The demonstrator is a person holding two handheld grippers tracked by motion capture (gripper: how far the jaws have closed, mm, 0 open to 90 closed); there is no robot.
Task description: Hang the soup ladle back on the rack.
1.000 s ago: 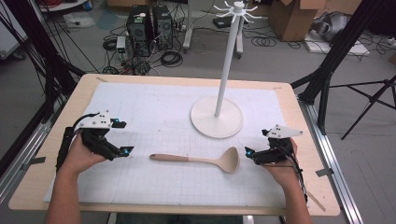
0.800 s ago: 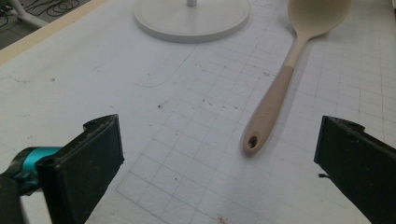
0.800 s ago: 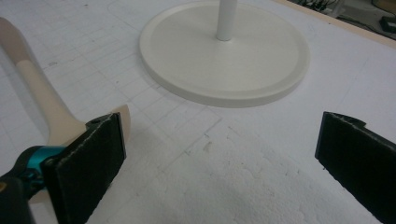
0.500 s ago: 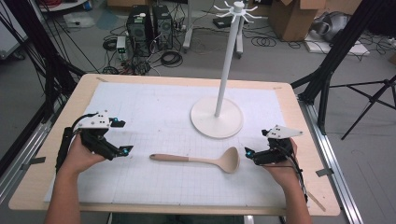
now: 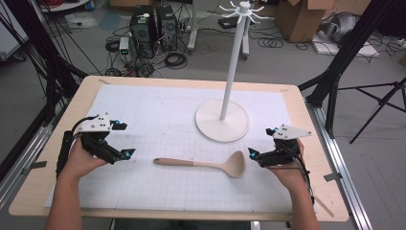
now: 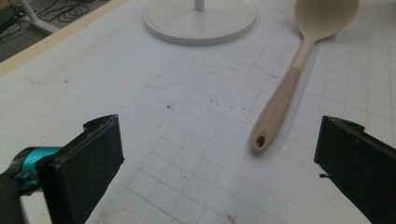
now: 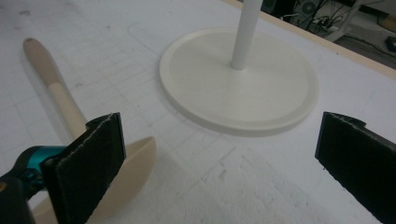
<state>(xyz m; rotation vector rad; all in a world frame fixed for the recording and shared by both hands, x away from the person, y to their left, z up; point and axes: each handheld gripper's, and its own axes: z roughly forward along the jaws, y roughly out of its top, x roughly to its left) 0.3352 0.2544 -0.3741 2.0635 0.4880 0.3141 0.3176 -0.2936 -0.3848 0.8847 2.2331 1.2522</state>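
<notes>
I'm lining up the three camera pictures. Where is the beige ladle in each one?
High view: ladle lies at centre front, bowl toward the right gripper.
Left gripper view: upper right, handle end nearest, bowl far.
Right gripper view: left side, bowl behind the left jaw.
Shared landmark: the white stand's round base.

Through the right gripper view I see my right gripper (image 7: 219, 163) with its two black jaws set wide apart, nothing between them. Behind the left jaw lies the beige ladle (image 7: 70, 112), its bowl partly hidden by that jaw and its handle running away to the far left. Ahead, between the jaws and farther off, the white stand (image 7: 238, 84) sits on the gridded mat (image 7: 116, 56), its pole rising from the round base.
</notes>
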